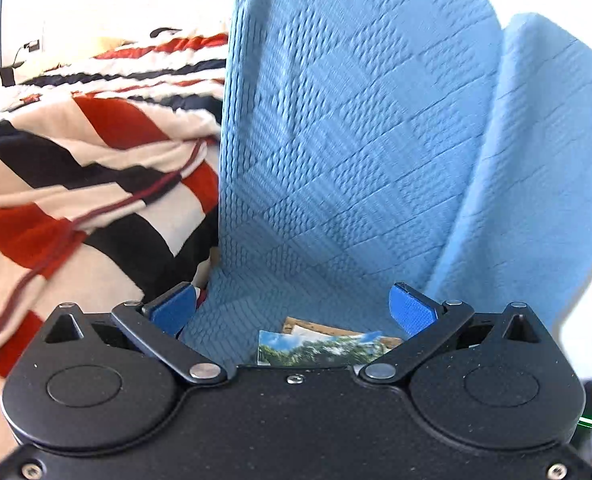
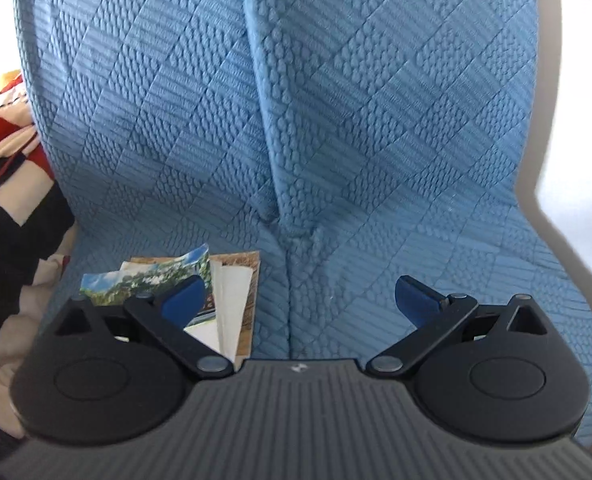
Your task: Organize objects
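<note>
Gripper bodies fill the near edge of both wrist views. My left gripper (image 1: 293,312) has its blue pads spread wide with nothing between them; my right gripper (image 2: 300,300) is likewise spread and empty. Just beyond them lies the task's thing, a loose stack of glossy printed photographs and white paper sheets (image 2: 199,292), resting on the seat of a sofa covered in light blue quilted fabric (image 2: 336,160). In the left wrist view the same stack (image 1: 320,346) sits directly ahead, between the two pads and close to the gripper body. In the right wrist view it lies to the left of centre, partly hidden behind my left-hand pad. The sheets are fanned and overlapping, not squared. Farther off rise the blue back cushions, and to the left a rumpled blanket striped in red, black and cream (image 1: 75,168) lies beside the sofa cover.

Judged step: approach to the paper stack, with no grasp yet made. The next move calls for a low, flat entry so that one pad slides under the thin edges; a careless pinch could take only the top sheet.
</note>
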### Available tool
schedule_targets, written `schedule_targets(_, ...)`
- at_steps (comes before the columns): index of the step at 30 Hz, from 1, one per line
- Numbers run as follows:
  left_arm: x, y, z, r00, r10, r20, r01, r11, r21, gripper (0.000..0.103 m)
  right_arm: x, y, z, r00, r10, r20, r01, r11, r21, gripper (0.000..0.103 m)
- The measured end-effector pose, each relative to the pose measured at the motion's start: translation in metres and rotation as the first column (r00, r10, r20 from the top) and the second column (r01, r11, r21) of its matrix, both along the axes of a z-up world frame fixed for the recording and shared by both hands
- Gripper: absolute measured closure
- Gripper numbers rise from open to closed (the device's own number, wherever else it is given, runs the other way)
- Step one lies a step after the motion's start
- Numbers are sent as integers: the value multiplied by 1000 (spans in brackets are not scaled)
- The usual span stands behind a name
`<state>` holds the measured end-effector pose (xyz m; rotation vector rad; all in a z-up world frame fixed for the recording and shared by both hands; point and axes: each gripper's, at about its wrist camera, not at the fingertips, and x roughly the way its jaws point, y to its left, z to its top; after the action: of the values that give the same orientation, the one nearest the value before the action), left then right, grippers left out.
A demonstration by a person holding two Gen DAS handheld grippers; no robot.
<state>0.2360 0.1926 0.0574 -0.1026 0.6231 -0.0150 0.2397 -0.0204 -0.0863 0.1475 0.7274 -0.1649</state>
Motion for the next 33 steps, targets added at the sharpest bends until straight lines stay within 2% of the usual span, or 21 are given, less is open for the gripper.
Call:
schedule_targets(4, -36, -12, 21, 999, -53, 1, 53, 999, 1, 0, 5, 13, -10, 1000, 25, -14, -25, 1000, -3, 0)
schedule_targets(13, -100, -56, 30, 981, -176, -78, 174, 984, -21, 0, 16, 34, -36, 997, 41, -66, -42, 999, -20, 0)
schedule_targets(15, -111, -64, 31, 983, -168, -77, 167, 986, -19, 0, 16, 36, -39, 997, 42, -68, -44, 999, -24, 0)
schedule_targets(19, -124, -89, 25, 970, -213, -117, 216, 976, 14, 0, 13, 39, -37, 997, 52, -55, -55, 997, -57, 0)
schedule_targets(25, -134, -124, 9, 955, -252, -155, 261, 964, 42, 0, 9, 38, -31, 998, 52, -23, -53, 998, -45, 0)
schedule_targets(33, -130, -136, -1, 942, -279, -184, 293, 955, 49, 0, -2, 42, -22, 996, 86, 5, -86, 995, -55, 0)
